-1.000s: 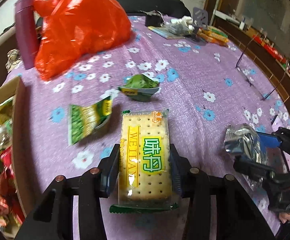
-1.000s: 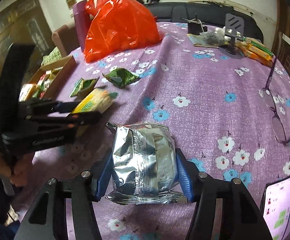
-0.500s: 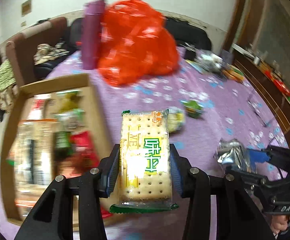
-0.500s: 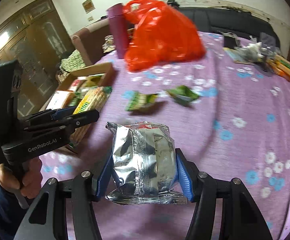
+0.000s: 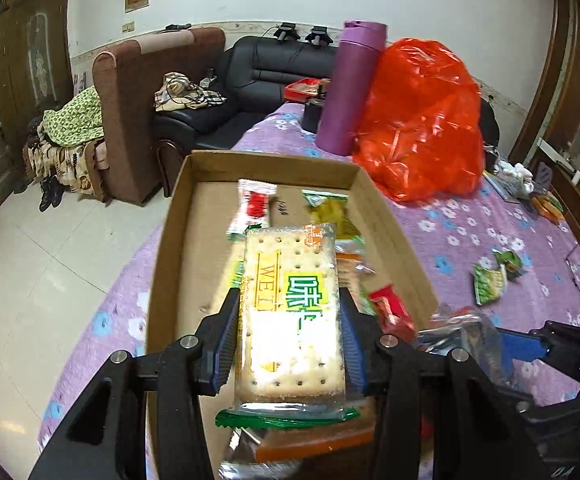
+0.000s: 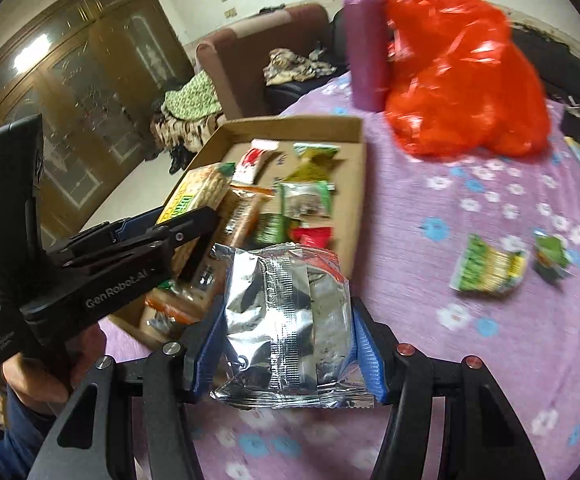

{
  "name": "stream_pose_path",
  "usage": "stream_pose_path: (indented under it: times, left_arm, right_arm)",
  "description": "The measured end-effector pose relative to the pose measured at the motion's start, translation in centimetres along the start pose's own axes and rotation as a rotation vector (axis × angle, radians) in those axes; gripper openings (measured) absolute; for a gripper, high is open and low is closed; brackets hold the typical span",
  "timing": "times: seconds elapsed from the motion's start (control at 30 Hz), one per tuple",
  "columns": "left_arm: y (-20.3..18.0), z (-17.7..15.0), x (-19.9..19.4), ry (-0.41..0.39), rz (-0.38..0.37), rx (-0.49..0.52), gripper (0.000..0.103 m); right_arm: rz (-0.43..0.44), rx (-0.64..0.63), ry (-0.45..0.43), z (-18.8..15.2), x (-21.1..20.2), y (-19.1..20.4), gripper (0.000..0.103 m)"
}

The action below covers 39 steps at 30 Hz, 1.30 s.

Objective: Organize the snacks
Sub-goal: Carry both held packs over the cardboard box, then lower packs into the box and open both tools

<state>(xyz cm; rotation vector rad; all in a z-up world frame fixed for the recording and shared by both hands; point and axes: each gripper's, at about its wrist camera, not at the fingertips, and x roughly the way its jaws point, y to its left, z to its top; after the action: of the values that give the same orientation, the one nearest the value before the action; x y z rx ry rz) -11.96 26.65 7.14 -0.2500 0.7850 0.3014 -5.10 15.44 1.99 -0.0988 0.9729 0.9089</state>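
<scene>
Left gripper [image 5: 290,334]: angled down over the cardboard box [image 5: 394,236], clenched on the cracker pack [image 5: 294,312] lengthwise between its pads.
Right gripper [image 6: 286,344]: tilted down at the box's near corner, grasping the silver foil packet [image 6: 286,320].
Box: holds mixed snack packets.
Green packets [image 6: 490,268]: on the tablecloth [image 6: 470,352], right of the box.

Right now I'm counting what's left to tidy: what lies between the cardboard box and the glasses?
Two loose green snack packets on the purple cloth, seen in the right wrist view, right of the cardboard box.
</scene>
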Motion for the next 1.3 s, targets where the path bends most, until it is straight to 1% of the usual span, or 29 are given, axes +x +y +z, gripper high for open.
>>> stream_pose_path:
  times: [0.13,0.23,0.3,0.53,0.67,1.03,1.2,1.3]
  left_arm:
    - [0.3,0.9,1.4,0.008,0.002,0.019,0.045]
    - [0.9,1.4,2.3,0.018,0.004,0.004,0.045]
    - [1.0,1.8,2.6,0.015,0.005,0.003,0.045]
    - [2.2,2.4,3.2,0.022,0.012,-0.035,0.045]
    - [2.6,2.2,3.1,0.023,0.008,-0.048,0.045]
    - [2.5,2.3,2.4,0.005,0.004,-0.048,0.045]
    - [2.4,2.5,1.1,-0.009,0.017,-0.054,0.052]
    - [2.0,2.7,-0.1,-0.032,0.031,-0.052,0.055]
  right_arm:
    - [-0.023,0.011,0.021,1.5,2.4,0.5,0.064]
    - [-0.045,0.034,0.025,2.4,3.7,0.0,0.064]
    - [-0.037,0.054,0.029,2.6,4.2,-0.2,0.064]
    - [-0.057,0.072,0.017,3.7,5.8,0.0,0.064]
    - [-0.071,0.06,-0.001,3.8,6.1,0.3,0.064]
    - [-0.024,0.038,-0.006,3.8,5.8,0.2,0.065]
    - [-0.032,-0.007,-0.038,4.0,4.5,0.8,0.066]
    - [-0.001,-0.013,-0.059,3.9,3.1,1.0,0.067]
